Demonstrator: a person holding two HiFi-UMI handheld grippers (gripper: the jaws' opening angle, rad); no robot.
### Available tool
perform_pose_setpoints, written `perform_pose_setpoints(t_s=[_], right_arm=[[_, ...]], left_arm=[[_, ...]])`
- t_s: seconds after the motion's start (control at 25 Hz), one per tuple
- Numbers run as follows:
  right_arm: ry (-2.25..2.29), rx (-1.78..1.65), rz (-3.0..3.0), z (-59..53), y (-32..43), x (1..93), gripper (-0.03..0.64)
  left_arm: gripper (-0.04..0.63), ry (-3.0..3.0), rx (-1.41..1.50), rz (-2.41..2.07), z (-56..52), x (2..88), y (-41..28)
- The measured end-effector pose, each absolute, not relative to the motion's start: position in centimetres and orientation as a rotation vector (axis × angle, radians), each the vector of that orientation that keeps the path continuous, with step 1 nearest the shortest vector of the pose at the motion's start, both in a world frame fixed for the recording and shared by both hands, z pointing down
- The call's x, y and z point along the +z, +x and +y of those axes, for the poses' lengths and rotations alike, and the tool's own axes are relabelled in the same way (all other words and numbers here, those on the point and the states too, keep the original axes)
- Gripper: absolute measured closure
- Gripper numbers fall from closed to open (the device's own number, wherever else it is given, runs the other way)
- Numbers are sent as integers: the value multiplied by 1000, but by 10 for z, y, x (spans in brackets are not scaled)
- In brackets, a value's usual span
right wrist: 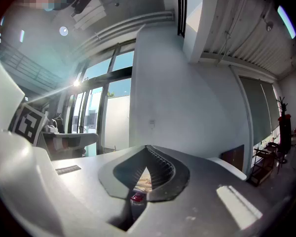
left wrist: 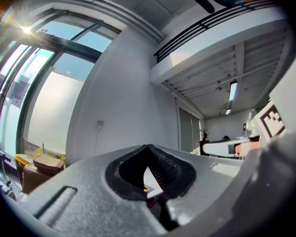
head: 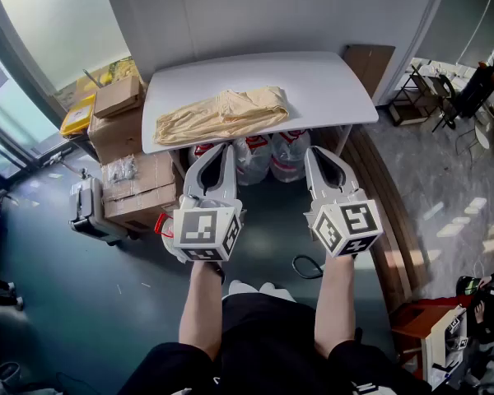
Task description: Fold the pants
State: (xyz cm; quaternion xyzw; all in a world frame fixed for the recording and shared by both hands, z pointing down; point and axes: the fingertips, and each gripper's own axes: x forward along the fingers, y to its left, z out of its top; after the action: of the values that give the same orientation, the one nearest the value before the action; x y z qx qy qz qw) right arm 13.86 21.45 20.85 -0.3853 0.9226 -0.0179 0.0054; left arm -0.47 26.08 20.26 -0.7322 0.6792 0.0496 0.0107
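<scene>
Forearms point(head: 202, 311) are held out nearest the camera, each carrying a gripper level and short of the tabletop's point(head: 333, 89) near edge. The left gripper point(head: 228, 148) is closed tip to tip with nothing held, and the right gripper point(head: 313, 151) is likewise fully closed and empty. The pants point(head: 222, 113) are left untouched in a bunched, wrinkled heap on the left half of the tabletop, close to its near edge.

Several risks can be judged from this. If the jaws are not opened before the cloth is reached, the heap would be pushed along the tabletop rather than taken. Because the fabric is crumpled, several layers may be pinched at once, so a crooked fold could result. A pull toward the near edge could drag the pants off, and a low approach could knock the bottles point(head: 272, 156) stored under the tabletop.

Only the head view gives the whole garment and both grippers' stand-off from the tabletop. Only the gripper views show the ribbed pads meeting, with a mere sliver of pale cloth glimpsed below them in the right gripper view.
</scene>
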Motion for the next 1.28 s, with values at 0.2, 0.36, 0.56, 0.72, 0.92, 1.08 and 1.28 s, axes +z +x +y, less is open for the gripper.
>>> perform_pose_setpoints(t_s=[0.2, 0.36, 0.56, 0.72, 0.92, 1.08, 1.28], right_arm=[[-1204, -48, 2891, 207, 148, 210, 612], [-1205, -59, 2875, 202, 159, 211, 612], [-1198, -74, 2828, 194, 170, 216, 612], [-1172, -78, 2810, 188, 176, 224, 612], [-1133, -88, 2794, 182, 181, 223, 569], [-1079, -63, 2782, 170, 180, 212, 515], [-1066, -17, 2797, 143, 162, 224, 508]], left_arm=[[592, -2286, 137, 2121, 252, 205, 6], [592, -2285, 131, 2114, 247, 203, 15], [592, -2294, 121, 2119, 242, 213, 24], [592, -2290, 99, 2118, 240, 222, 32], [592, -2279, 59, 2146, 242, 232, 17], [592, -2255, 73, 2213, 234, 239, -7], [592, -2278, 116, 2193, 194, 246, -18]])
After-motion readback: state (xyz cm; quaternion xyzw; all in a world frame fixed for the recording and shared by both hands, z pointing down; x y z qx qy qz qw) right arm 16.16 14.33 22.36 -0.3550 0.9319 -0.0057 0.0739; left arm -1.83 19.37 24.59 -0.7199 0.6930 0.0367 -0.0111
